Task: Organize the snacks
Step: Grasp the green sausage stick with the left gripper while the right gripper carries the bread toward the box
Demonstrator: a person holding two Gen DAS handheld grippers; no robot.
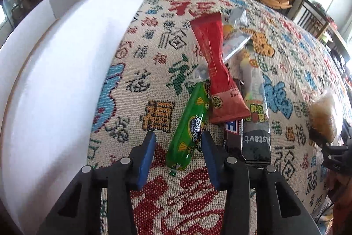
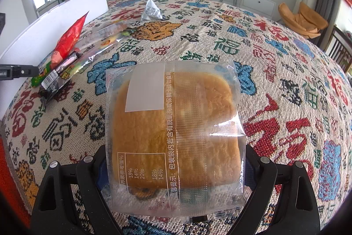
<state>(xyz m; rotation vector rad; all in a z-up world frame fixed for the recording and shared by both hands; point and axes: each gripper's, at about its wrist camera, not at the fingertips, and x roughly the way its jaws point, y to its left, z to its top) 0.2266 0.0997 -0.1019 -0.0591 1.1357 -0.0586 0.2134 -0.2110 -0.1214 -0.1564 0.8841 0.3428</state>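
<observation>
My left gripper [image 1: 178,139] is open, its blue pads on either side of the near end of a green sausage stick [image 1: 188,128] lying on the patterned tablecloth. Beside the stick lie a red packet [image 1: 216,72], a dark chocolate bar [image 1: 234,131] and a black-and-clear packet [image 1: 256,116]. My right gripper [image 2: 173,166] is shut on a clear-wrapped bread slice [image 2: 173,131] and holds it above the cloth. That bread also shows in the left wrist view [image 1: 323,120] at the right. The snack pile shows in the right wrist view [image 2: 66,54] at the left.
A white box wall [image 1: 66,72] stands close on the left of the left gripper; it also shows in the right wrist view [image 2: 55,23]. A silver triangular packet [image 2: 151,10] lies further back on the cloth. A room with a TV cabinet lies beyond the table.
</observation>
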